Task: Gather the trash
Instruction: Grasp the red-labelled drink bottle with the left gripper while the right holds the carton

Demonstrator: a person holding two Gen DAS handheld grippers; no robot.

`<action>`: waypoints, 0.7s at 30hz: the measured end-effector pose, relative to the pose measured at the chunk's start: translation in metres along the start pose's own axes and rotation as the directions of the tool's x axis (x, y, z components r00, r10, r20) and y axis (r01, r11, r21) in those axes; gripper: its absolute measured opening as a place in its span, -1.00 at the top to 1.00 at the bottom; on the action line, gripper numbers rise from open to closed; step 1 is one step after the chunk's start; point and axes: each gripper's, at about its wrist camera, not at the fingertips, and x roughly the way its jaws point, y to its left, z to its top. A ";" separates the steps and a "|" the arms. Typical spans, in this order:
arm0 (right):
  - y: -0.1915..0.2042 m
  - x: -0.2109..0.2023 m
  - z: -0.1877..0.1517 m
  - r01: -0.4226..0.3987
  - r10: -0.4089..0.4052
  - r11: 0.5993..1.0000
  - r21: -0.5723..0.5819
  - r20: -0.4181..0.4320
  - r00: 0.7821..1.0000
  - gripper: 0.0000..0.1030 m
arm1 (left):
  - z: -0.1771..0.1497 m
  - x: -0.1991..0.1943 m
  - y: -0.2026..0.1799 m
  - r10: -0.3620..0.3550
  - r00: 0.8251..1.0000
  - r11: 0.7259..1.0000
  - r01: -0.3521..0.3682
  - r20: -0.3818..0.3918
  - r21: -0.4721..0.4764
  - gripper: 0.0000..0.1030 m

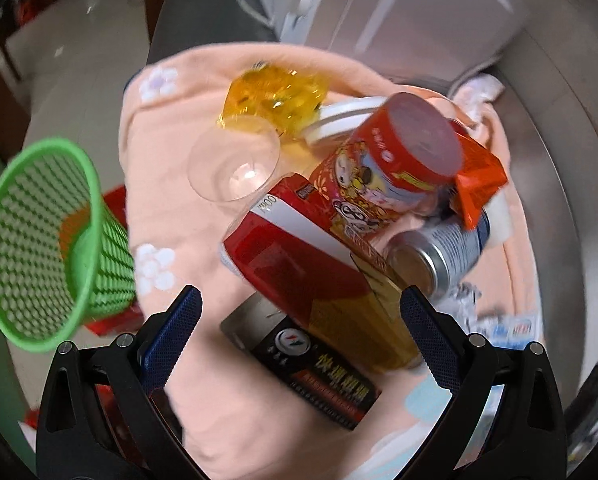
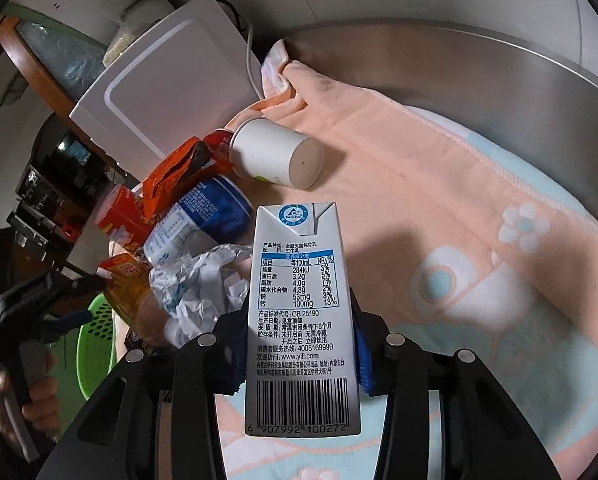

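My right gripper [image 2: 300,308] is shut on a white milk carton [image 2: 303,280], its blue pads pressing both sides, just above the towel [image 2: 439,208]. My left gripper [image 1: 299,304] is open and points down over a red and gold carton [image 1: 299,272] that lies between its fingers without touching them. Under that carton lies a black packet [image 1: 319,368]. Beyond are a red cartoon-print can [image 1: 391,168], a silver can [image 1: 431,256], an orange wrapper [image 1: 479,184], a clear plastic cup [image 1: 235,164] and a yellow wrapper [image 1: 275,100]. A green mesh basket [image 1: 47,240] stands left of the towel.
A white paper cup [image 2: 279,152] lies on its side, with crumpled paper [image 2: 203,284] and a blue and white can [image 2: 203,220] left of the milk carton. A white appliance [image 2: 167,72] stands behind the pile. A hand [image 2: 15,396] holds the left gripper [image 2: 85,300].
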 end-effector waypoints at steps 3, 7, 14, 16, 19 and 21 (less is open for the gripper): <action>-0.001 0.000 -0.006 0.008 -0.008 1.000 -0.005 -0.011 1.000 0.23 | 0.005 0.012 -0.004 -0.001 1.000 1.000 0.000 -0.018 -0.029 -0.90; -0.003 0.004 -0.014 0.028 -0.028 1.000 -0.014 -0.029 0.999 0.23 | 0.011 0.026 -0.010 -0.019 0.998 0.999 0.017 -0.053 -0.050 -0.88; -0.003 0.013 -0.016 0.043 -0.044 0.998 -0.037 -0.049 0.998 0.22 | 0.015 0.044 -0.011 -0.060 0.995 0.995 0.054 -0.078 -0.080 -0.73; -0.002 0.016 -0.016 0.047 -0.049 0.998 -0.042 -0.054 0.997 0.22 | 0.016 0.045 -0.012 -0.067 0.995 0.995 0.061 -0.076 -0.073 -0.71; -0.001 0.019 -0.018 0.057 -0.060 0.997 -0.050 -0.061 0.996 0.22 | 0.016 0.044 -0.014 -0.076 0.994 0.995 0.072 -0.074 -0.066 -0.65; 0.002 0.015 -0.020 0.059 -0.062 0.996 -0.061 -0.052 0.997 0.23 | 0.016 0.043 -0.015 -0.097 0.992 0.993 0.092 -0.076 -0.069 -0.59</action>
